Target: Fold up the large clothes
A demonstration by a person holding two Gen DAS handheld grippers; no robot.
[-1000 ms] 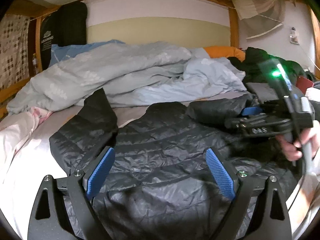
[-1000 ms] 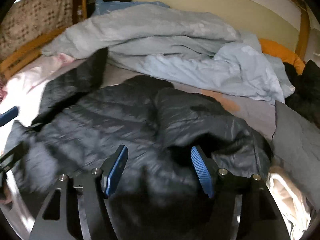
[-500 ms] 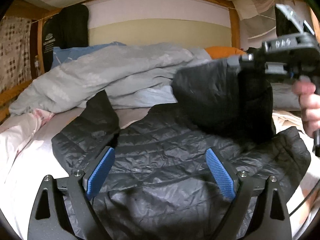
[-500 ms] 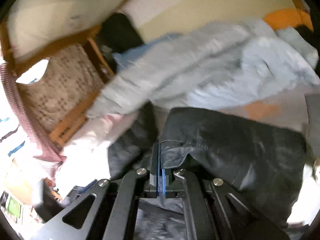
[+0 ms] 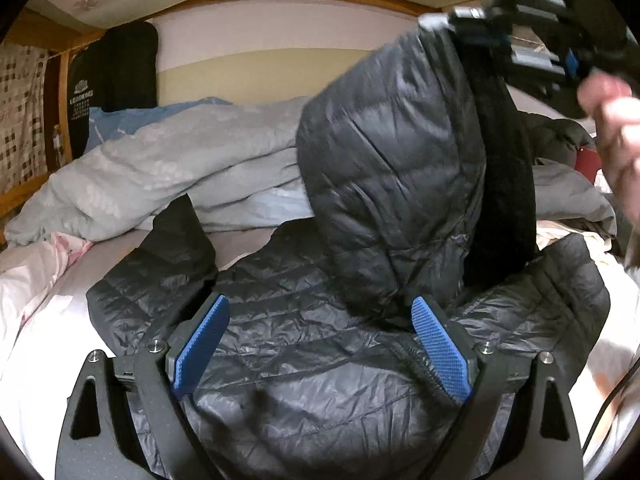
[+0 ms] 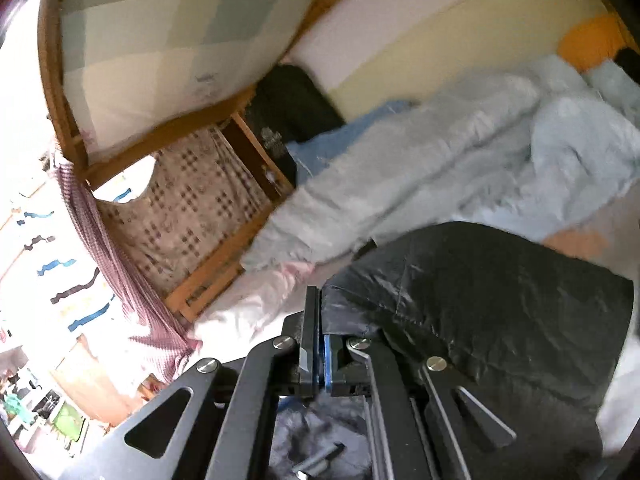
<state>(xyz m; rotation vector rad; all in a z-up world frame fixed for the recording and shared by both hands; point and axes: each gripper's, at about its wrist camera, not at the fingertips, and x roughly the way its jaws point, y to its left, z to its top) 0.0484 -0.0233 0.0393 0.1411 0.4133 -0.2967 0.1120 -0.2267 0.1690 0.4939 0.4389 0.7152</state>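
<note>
Left wrist view: right gripper (image 5: 436,24) raised, jaws clamping jacket sleeve (image 5: 392,168); left gripper (image 5: 320,348) wide.

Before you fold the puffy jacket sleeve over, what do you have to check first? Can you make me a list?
1. Right gripper pinching the sleeve: ok, jaws shut on its edge.
2. Sleeve lifted off the jacket: ok, it hangs from the gripper.
3. Left gripper free: ok, open and empty over the jacket.
4. Jacket body lying flat: ok, spread on the bed.
5. Other sleeve tidy: not ok, sticking out toward the quilt.
6. Grip firm enough: cannot tell.
</note>
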